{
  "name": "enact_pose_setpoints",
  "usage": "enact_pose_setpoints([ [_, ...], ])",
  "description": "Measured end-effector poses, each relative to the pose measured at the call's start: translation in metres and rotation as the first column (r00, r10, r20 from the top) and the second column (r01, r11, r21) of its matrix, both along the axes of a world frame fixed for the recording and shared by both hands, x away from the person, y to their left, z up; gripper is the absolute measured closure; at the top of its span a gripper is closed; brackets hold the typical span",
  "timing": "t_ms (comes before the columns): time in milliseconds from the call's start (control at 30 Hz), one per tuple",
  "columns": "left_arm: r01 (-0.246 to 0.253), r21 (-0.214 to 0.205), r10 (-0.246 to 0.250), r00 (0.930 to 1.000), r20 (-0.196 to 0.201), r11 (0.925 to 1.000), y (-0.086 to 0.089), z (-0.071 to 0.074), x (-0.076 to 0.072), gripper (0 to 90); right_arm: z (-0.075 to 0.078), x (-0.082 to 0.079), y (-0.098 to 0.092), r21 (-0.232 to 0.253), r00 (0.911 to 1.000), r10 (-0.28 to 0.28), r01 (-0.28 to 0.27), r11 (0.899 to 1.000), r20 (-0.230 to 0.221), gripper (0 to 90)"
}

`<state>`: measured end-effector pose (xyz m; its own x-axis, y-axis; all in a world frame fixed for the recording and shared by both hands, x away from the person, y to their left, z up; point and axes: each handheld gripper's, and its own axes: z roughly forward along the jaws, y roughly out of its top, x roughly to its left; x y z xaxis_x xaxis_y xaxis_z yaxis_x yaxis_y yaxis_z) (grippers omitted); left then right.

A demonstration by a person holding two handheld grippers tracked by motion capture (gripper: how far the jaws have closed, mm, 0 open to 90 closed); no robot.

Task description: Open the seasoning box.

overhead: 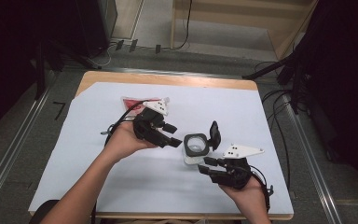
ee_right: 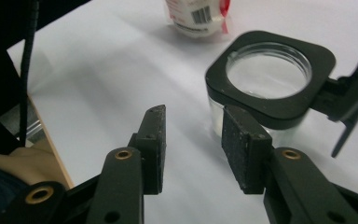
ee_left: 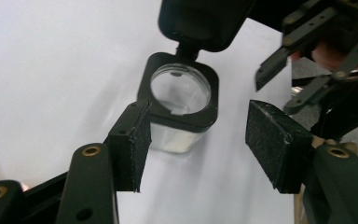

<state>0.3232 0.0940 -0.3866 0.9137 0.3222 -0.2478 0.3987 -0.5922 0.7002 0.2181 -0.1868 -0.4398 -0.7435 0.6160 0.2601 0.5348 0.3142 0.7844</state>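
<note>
Two tongs flank the jar (overhead: 196, 147) at mid-table (overhead: 98, 140), its hinged lid (overhead: 214, 134) flipped up so I can reach the mouth. My left tongs (overhead: 176, 143) gape empty just beside it; my right tongs (overhead: 206, 164), part-open, grip nothing.

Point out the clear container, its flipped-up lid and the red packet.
clear container (overhead: 196, 144), high view, on its black collar.
lid (overhead: 214, 134), high view, on the raised flap.
red packet (overhead: 131, 101), high view, on its red wrapper.

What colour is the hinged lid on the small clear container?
Black; the lid stands open, seen best in the left gripper view.
</note>
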Motion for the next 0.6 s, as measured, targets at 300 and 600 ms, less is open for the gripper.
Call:
enact_pose_setpoints([
  [300, -0.049, 0.002, 0.049, 0.9988, 0.008, 0.9988, 0.021, 0.004, 0.001, 41.8, -0.001, -0.004, 0.022, -0.041, 0.9972, 0.075, -0.075, 0.996, 0.006, 60.3],
  [600, -0.090, 0.003, 0.090, 0.9958, -0.014, 0.9959, 0.043, 0.004, 0.004, 42.5, -0.004, -0.004, 0.037, -0.055, 0.9952, 0.097, -0.097, 0.994, -0.008, 56.1],
])
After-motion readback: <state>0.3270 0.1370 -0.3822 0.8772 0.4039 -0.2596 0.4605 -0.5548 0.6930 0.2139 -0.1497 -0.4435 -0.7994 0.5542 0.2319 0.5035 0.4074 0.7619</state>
